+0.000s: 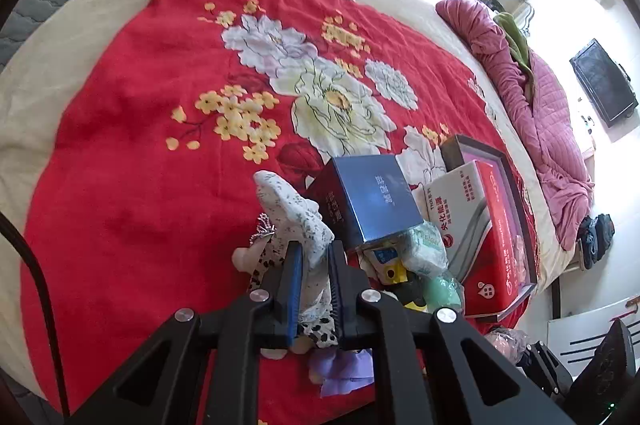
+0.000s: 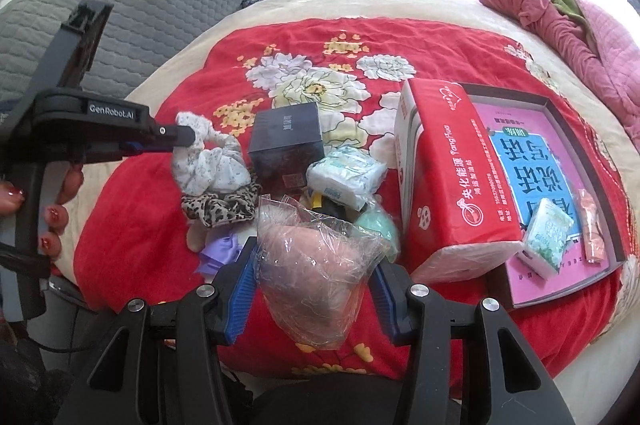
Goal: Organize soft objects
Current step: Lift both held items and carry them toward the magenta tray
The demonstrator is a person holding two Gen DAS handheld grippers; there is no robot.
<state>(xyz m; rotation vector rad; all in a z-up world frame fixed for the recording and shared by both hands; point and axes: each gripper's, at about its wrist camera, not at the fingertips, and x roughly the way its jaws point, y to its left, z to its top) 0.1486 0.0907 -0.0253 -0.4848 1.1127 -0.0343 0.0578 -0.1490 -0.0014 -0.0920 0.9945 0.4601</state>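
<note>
My left gripper (image 1: 314,251) is shut on a white speckled scrunchie (image 1: 292,209), lifted above the red flowered blanket (image 1: 140,145). The right wrist view shows that gripper (image 2: 188,137) at the left, the scrunchie (image 2: 212,161) hanging from its tip. My right gripper (image 2: 316,253) holds a pink soft item in a clear plastic bag (image 2: 316,265), with both blue pads against the bag. Below lie a leopard-print scrunchie (image 2: 218,211), a purple cloth (image 2: 218,253), a tissue pack (image 2: 346,179) and a pale green soft item (image 2: 378,225).
A dark box (image 2: 286,149) stands behind the pile. To its right a red tissue carton (image 2: 444,177) leans on a shallow tray (image 2: 552,101) holding a pink book, a small tissue pack (image 2: 546,235) and an orange packet (image 2: 590,229). A pink quilt (image 2: 560,25) lies far right.
</note>
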